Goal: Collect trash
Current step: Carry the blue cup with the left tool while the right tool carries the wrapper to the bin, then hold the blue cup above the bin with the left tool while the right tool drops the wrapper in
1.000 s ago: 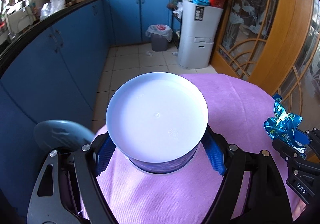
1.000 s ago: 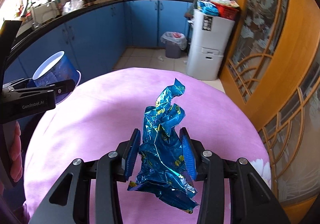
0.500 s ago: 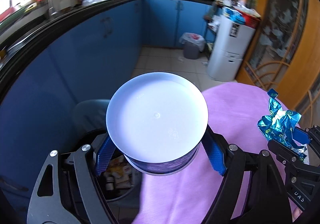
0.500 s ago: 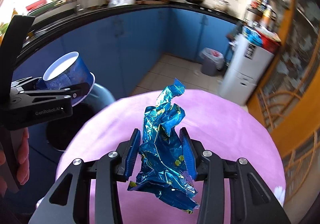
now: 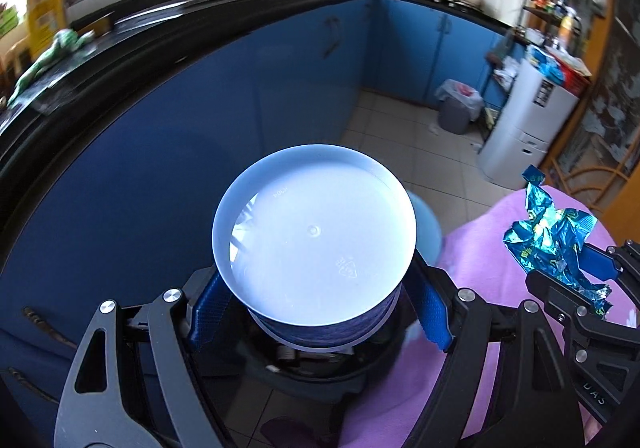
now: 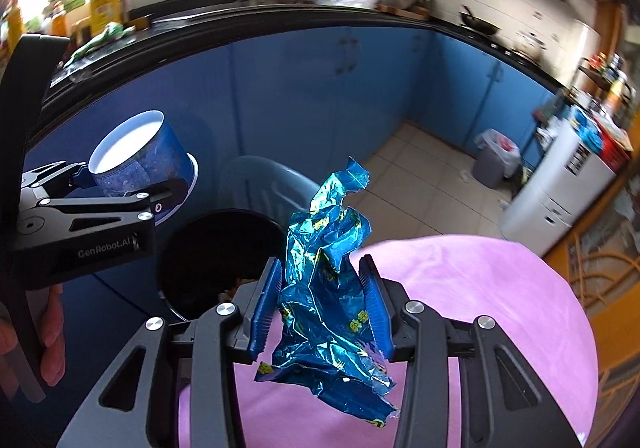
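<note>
Both grippers have swung leftward off the table since a second ago, so that the dark bin, hidden before, now sits below them beside the blue cabinets.

The left gripper (image 5: 318, 312) has its two blue-padded fingers closed against the sides of a blue cup (image 5: 314, 240), which is held upside down with its white base facing the camera. In the right wrist view the same cup (image 6: 140, 159) shows tilted, clamped in the left gripper (image 6: 120, 183), and it hangs above and a little to the left of the bin's opening. A hand (image 6: 52, 332) grips the handle at the left edge.

The right gripper (image 6: 322, 308) has its fingers pressed in on a crumpled blue foil wrapper (image 6: 324, 288), narrowed to the width of the crushed foil. The wrapper stands up between the pads and hangs out below them. In the left wrist view this wrapper (image 5: 552, 240) shows at the right, over the edge of the pink tablecloth (image 5: 480, 248).

The bin (image 6: 212, 248) is round and black, open at the top, with some scraps visible inside near its rim. It stands on the tiled floor just beside the table's edge, and a pale blue chair (image 6: 260, 183) is right behind it. The pink cloth (image 6: 480, 308) covers the round table to the right. A small grey lined bin (image 6: 494, 159) stands far back by the corner cabinets.
</note>
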`<action>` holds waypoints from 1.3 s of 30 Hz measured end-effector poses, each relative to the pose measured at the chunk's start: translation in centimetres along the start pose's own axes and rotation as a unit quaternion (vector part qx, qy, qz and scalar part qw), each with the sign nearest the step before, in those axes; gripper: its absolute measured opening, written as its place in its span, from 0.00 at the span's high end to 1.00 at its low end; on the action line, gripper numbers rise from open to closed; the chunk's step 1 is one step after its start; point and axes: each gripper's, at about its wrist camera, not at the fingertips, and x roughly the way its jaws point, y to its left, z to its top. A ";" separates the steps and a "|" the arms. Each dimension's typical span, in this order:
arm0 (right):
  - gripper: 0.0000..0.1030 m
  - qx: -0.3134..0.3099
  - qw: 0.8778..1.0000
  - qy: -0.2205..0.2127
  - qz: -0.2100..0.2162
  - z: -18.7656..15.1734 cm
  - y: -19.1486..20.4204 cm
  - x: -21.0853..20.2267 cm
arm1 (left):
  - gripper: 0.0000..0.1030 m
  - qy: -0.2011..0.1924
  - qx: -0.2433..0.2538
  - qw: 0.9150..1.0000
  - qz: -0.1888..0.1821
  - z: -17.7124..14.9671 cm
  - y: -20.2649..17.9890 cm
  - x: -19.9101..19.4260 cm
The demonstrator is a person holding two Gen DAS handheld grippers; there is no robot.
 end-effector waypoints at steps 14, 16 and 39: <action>0.61 -0.029 0.998 0.032 0.053 2.4 4.5 5.6 | 0.24 0.018 -0.047 0.998 0.023 -0.4 5.5 2.3; 0.58 -0.026 0.997 0.037 0.059 2.6 4.5 6.5 | 0.24 0.021 -0.049 0.998 0.025 -0.3 5.8 2.7; 0.24 -0.040 0.998 0.043 0.030 2.1 3.5 8.7 | 0.24 0.038 -0.053 0.998 0.023 0.8 5.9 6.0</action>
